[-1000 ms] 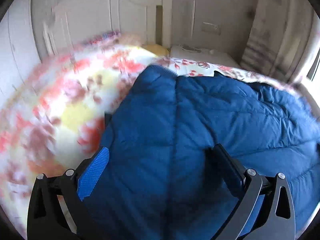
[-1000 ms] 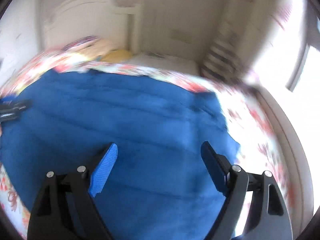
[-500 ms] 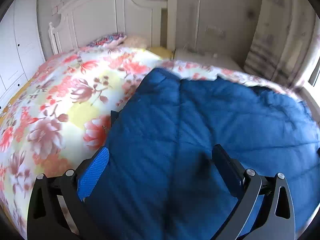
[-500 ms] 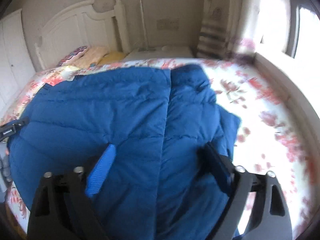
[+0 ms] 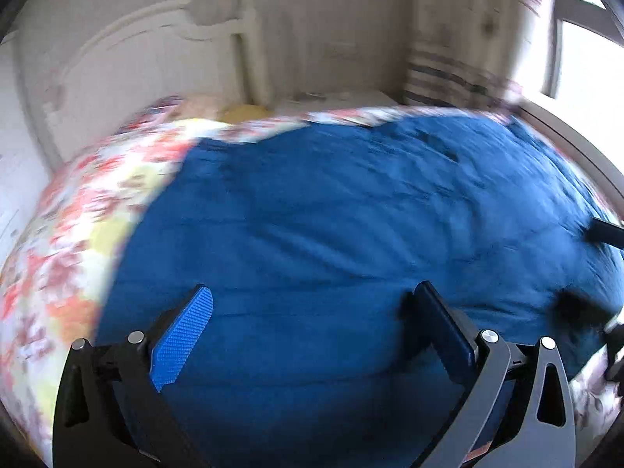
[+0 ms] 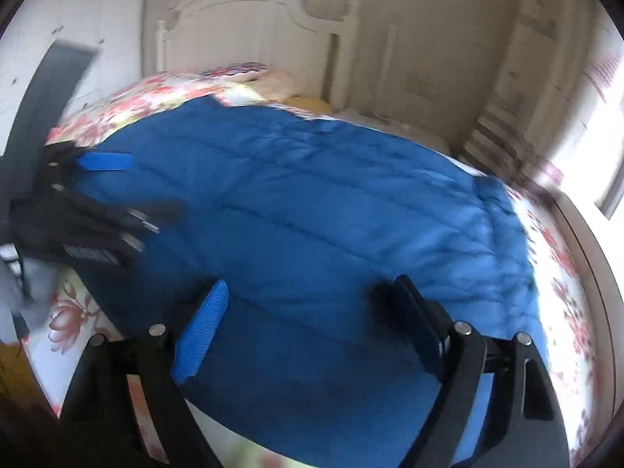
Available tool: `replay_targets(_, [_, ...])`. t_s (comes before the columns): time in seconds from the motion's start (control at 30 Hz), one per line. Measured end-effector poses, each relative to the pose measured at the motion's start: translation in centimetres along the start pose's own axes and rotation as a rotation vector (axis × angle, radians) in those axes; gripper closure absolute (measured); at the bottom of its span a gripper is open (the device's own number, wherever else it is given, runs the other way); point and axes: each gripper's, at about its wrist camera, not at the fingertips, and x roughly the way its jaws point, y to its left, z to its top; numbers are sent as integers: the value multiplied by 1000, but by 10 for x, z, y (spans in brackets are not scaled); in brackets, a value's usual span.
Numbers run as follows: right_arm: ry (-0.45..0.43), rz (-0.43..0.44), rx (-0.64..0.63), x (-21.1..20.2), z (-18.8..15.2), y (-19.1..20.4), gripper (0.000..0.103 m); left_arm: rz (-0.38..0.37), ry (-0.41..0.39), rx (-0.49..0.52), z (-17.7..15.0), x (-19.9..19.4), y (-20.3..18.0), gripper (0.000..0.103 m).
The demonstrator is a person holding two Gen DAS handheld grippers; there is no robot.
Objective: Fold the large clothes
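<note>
A large blue quilted jacket lies spread flat over a floral bedspread. My left gripper hovers over the jacket's near part, open, with only flat fabric under its fingers. My right gripper hangs over the jacket nearer its right side. Its jaws are opening and nothing is pinched between them. In the right wrist view the left gripper shows blurred over the jacket's left edge. A dark finger of the right gripper pokes in at the right of the left wrist view.
A white headboard and pillows stand at the far end of the bed. A striped curtain and a bright window are on the right. A white nightstand sits beside the bed. Bare floral bedspread flanks the jacket.
The left wrist view has swung right, so the jacket now fills more of it. The right wrist view has swung left, bringing the left gripper into sight. Both views are motion-blurred.
</note>
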Motion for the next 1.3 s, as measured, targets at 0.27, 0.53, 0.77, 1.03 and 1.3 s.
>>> replay_targets(0.27, [20, -4, 276, -7, -40, -80, 12, 78, 46, -93, -16, 15, 57, 4])
replay_targets(0.53, [41, -23, 272, -1, -41, -79, 10, 80, 54, -113, -14, 18, 56, 4])
replay_targets(0.77, [42, -13, 282, 1, -39, -79, 9, 77, 54, -114, -14, 20, 57, 4])
replay_targets(1.03, [-65, 81, 491, -68, -65, -83, 9, 71, 53, -120, -15, 18, 57, 4])
replay_targets(1.3, [4, 236, 831, -90, -135, -98, 9, 54, 55, -126, -15, 19, 59, 4])
